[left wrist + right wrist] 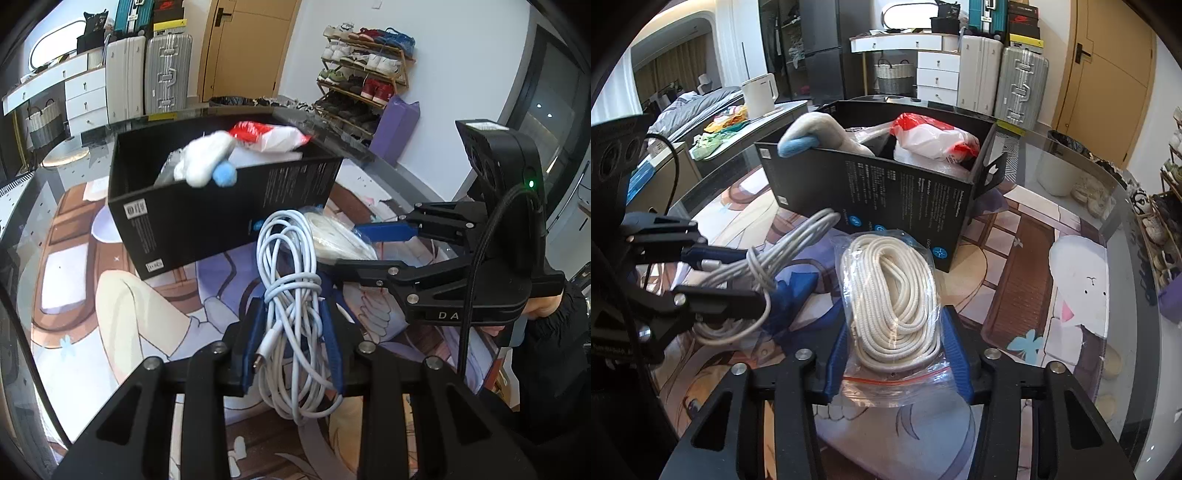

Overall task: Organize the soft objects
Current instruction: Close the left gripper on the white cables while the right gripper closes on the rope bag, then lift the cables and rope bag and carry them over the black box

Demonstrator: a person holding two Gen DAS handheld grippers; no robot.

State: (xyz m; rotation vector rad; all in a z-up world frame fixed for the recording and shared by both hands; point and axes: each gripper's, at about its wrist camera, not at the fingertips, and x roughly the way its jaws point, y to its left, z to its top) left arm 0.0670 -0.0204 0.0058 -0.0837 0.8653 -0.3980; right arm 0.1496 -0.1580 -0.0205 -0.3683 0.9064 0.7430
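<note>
My left gripper (291, 325) is shut on a coiled white cable (291, 295) and holds it above the table, just in front of the black box (207, 221). My right gripper (897, 343) is shut on a clear zip bag of coiled white rope (892, 295), also close to the box (886, 192). The box holds a white and blue plush (207, 162) and a red and white plastic bag (273, 136). In the left wrist view the right gripper (369, 247) comes in from the right with the rope bag (340, 236). In the right wrist view the left gripper (738, 273) shows at the left with the cable (775, 251).
The glass table carries a printed cartoon mat (1015, 258). A white kettle (759, 94) stands on a side surface at the back left. Suitcases (1019, 85), a white dresser (931, 70) and a shoe rack (365, 81) stand beyond the table.
</note>
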